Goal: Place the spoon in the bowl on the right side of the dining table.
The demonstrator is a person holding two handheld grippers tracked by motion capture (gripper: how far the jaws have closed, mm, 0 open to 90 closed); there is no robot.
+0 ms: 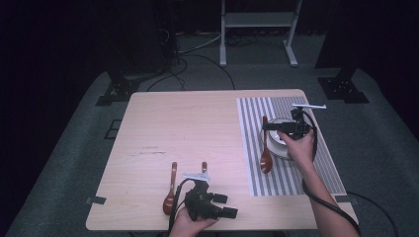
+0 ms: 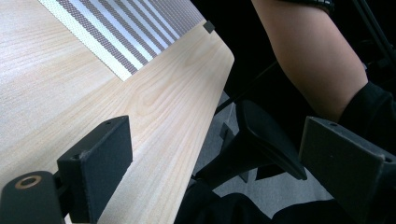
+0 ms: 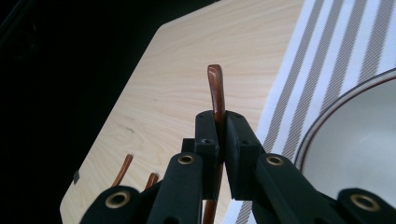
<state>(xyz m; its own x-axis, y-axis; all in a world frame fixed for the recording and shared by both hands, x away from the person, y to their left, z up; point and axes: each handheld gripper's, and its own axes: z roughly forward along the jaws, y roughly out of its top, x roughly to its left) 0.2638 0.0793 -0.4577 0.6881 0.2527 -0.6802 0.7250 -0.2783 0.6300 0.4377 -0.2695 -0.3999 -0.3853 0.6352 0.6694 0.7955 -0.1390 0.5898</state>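
Three spoons out: right gripper point(image 3: 220, 140) clamped on one spoon point(image 1: 266, 148) beside bowl point(image 1: 277, 143). Left gripper point(image 2: 210, 168) apart, idle. Next, likely: lower spoon onto mat point(image 1: 326, 173).

room's pretty dark, black backdrop all round | grey carpet floor point(image 1: 380, 148) with cables point(image 1: 197, 59) snaking about | light wood table point(image 1: 188, 128) | white metal stand point(image 1: 257, 22) at the back | black stand bases point(image 1: 116, 91) both sides
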